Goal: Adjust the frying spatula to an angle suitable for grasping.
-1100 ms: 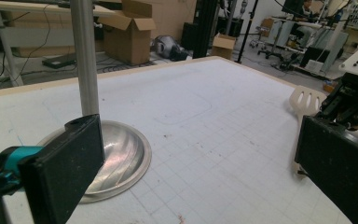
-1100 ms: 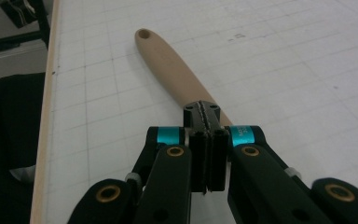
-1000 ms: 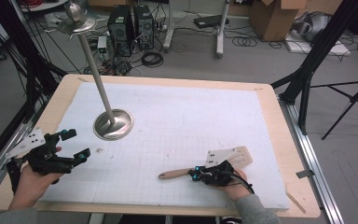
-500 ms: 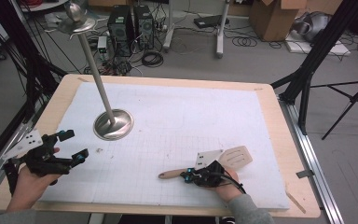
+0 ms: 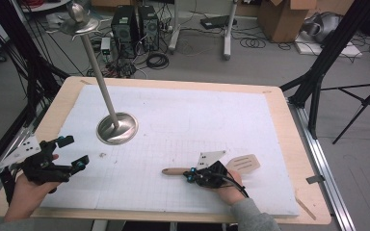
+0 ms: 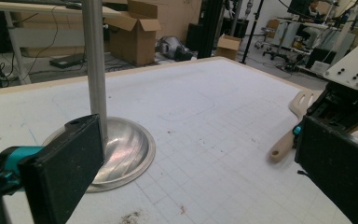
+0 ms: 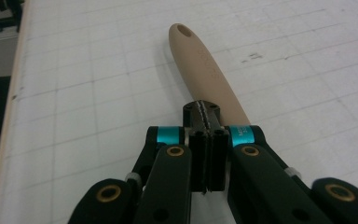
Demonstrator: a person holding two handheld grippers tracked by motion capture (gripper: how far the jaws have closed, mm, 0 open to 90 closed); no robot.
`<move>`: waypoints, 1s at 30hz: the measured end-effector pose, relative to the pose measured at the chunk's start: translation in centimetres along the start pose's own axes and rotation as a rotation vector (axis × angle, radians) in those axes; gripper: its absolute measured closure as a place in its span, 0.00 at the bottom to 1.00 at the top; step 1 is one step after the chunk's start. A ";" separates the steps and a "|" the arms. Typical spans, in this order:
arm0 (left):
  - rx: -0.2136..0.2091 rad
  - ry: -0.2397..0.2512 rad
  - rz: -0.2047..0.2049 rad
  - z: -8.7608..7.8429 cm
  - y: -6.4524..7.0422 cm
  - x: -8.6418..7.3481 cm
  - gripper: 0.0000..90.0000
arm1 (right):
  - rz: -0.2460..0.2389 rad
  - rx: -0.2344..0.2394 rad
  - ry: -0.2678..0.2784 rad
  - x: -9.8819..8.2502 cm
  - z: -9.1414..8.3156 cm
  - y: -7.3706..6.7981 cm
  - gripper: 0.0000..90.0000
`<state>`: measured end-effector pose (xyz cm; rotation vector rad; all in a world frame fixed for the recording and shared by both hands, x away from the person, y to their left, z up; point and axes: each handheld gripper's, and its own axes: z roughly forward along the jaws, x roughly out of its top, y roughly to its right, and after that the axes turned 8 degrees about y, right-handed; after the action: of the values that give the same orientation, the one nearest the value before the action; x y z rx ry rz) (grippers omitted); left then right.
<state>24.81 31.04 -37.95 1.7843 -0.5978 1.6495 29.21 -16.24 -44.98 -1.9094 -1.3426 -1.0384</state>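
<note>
On my far left the left gripper (image 5: 70, 155) hovers over the edge of the white gridded mat (image 5: 183, 120), held in a hand (image 5: 26, 192) near the table's (image 5: 289, 125) front-left corner, its jaws spread wide with nothing between them. In the left gripper view I see the two black pads far apart, framing the stand and the mat beyond. Just ahead of that gripper is the metal stand's round base (image 5: 117, 128), sitting flat on the mat, with its slim pole (image 5: 99, 79) rising and leaning back toward the far-left corner. Moving right, the wooden spatula (image 5: 243, 163) lies flat on the mat near the front edge, handle end (image 5: 171, 171) pointing left toward the stand, slotted blade to the right. The right gripper (image 5: 191, 175) sits low over the middle of that handle, the hand (image 5: 229, 190) behind it coming in from the bottom edge. In the right gripper view the jaws are clenched together, pad against pad, with no gap showing — and the handle (image 7: 205, 65) runs out from just beneath and beyond their tips. They close on themselves, not on the wood; whether the tips actually touch the handle I cannot tell. The two grippers are well apart.
</note>
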 end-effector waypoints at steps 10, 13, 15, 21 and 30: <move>0.017 0.005 0.003 -0.8 0.1 0.0 0.02 | 0.028 -0.047 0.005 0.4 0.6 0.6 1.00; 0.019 0.003 0.005 -1.1 0.2 0.0 0.02 | 0.029 -0.057 0.004 0.5 0.8 0.8 1.00; 0.021 0.004 0.007 -1.2 0.2 0.0 0.02 | 0.030 -0.063 0.005 0.5 0.8 0.8 1.00; 0.029 0.005 0.005 -1.6 0.2 0.0 0.02 | 0.036 -0.085 0.006 0.8 1.2 1.2 1.00; 0.026 0.012 -0.005 -1.4 -0.2 -0.1 0.02 | 0.132 -0.152 0.048 1.2 -0.5 1.0 1.00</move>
<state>23.96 32.18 -38.01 1.7913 -0.5687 1.6708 30.27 -16.35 -43.72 -2.0403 -1.1222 -1.1404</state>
